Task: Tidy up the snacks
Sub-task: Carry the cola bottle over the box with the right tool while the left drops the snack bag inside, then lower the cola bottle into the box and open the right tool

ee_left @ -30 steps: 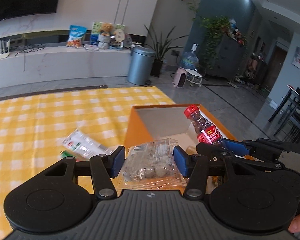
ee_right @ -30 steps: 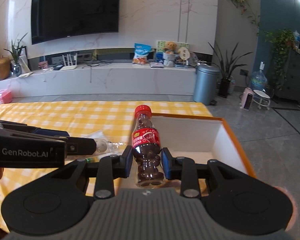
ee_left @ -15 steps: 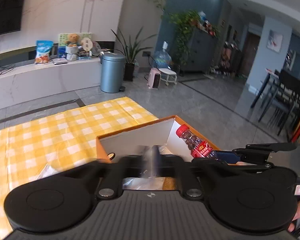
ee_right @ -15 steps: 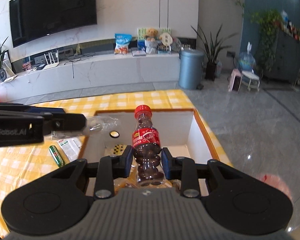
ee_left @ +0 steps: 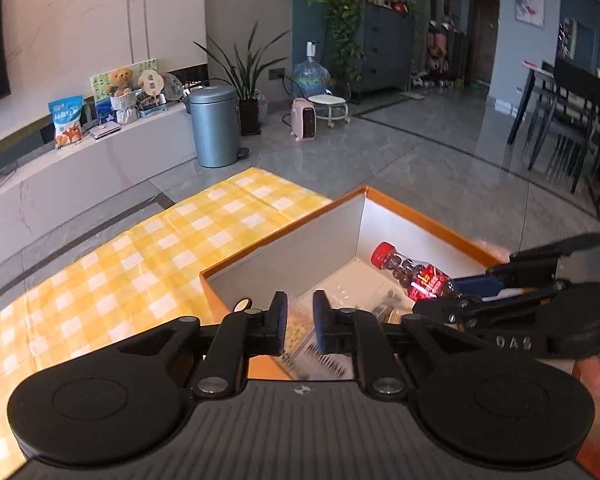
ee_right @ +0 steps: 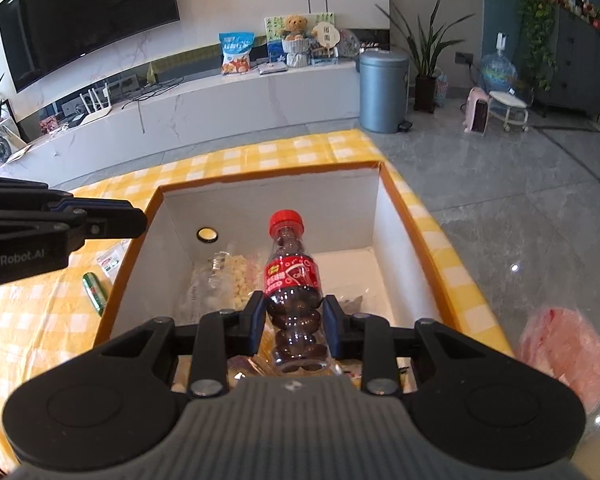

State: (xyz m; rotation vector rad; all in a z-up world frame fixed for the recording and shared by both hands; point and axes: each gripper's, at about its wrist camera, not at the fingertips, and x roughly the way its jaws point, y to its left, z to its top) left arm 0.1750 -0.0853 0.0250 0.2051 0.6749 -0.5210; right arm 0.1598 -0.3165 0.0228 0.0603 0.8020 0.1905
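An orange box (ee_right: 396, 200) with white inner walls stands on the yellow checked tablecloth (ee_left: 148, 264). My right gripper (ee_right: 293, 320) is shut on a small red-capped bottle (ee_right: 292, 280) of dark round snacks and holds it over the box's inside; the bottle also shows in the left wrist view (ee_left: 416, 274). My left gripper (ee_left: 300, 320) hangs over the box's near left edge, its jaws a narrow gap apart with nothing between them. A clear snack bag (ee_right: 228, 276) lies inside the box below it; it also shows in the left wrist view (ee_left: 324, 344).
A green stick packet (ee_right: 94, 288) and a white sachet (ee_right: 110, 260) lie on the cloth left of the box. The table's right edge drops to a grey tiled floor (ee_right: 520, 208). A grey bin (ee_right: 382, 90) and a white TV bench (ee_right: 220, 104) stand behind.
My left gripper closed on the clear snack bag, carried it over the box and let it go inside. My right gripper moved the bottle further over the box.
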